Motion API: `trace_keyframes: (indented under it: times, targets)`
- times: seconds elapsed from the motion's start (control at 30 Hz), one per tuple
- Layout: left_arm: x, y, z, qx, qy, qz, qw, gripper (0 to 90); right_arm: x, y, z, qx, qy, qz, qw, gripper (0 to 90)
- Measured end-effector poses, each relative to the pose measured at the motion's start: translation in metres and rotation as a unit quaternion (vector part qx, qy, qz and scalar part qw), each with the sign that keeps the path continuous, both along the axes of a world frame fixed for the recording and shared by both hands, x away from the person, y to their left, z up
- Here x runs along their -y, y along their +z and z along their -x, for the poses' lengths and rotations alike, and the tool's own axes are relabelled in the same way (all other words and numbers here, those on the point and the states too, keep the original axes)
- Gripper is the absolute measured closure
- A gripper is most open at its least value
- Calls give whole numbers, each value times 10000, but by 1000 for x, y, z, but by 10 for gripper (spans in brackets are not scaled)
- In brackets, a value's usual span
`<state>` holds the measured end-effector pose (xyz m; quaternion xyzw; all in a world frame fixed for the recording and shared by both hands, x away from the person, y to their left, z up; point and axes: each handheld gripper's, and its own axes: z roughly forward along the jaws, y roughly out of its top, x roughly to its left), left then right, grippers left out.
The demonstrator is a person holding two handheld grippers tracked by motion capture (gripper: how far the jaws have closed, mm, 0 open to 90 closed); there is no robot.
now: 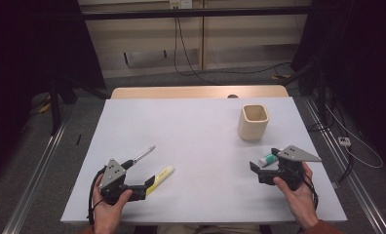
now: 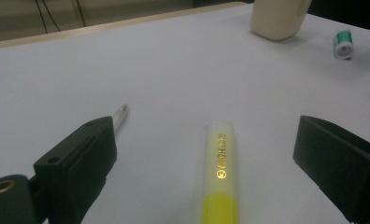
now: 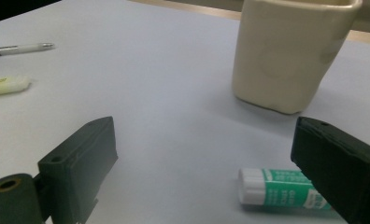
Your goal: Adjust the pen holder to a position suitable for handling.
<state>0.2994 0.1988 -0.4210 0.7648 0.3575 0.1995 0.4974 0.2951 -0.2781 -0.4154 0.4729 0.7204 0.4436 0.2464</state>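
The left gripper [image 1: 141,190] rests at the near left of the white bench [image 1: 201,131], jaws spread wide and released around the near end of a yellow highlighter [image 1: 160,178], without touching it. In the left gripper view the highlighter [image 2: 220,172] lies between the 2 jaws, its near end cut off by the frame edge. A silver pen [image 1: 141,156] lies just beyond; its near part is hidden behind the gripper's left jaw, leaving just the tip [image 2: 121,112] visible. The right gripper [image 1: 257,170] sits at the near right, also released, holding nothing. A green glue stick [image 3: 279,186] lies by its right jaw, which covers part of the tube; its label is too blurred to read. A cream cup [image 1: 253,122] stands farther back, its top cut off in both gripper views.
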Motion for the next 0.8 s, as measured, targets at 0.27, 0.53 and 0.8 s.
trace_keyframes:
  times: [0.27,0.53,0.8]
  targets:
    - [1,1,-3,-24,-80,56,9999,60,20,14,-29,-279,-135,149,9994,60]
    - [1,0,-4,-49,-125,73,9999,60,24,34,-54,-39,-342,419,9985,33]
    - [-2,0,-1,-27,-114,73,9999,60,29,54,-92,39,-409,306,9987,70]
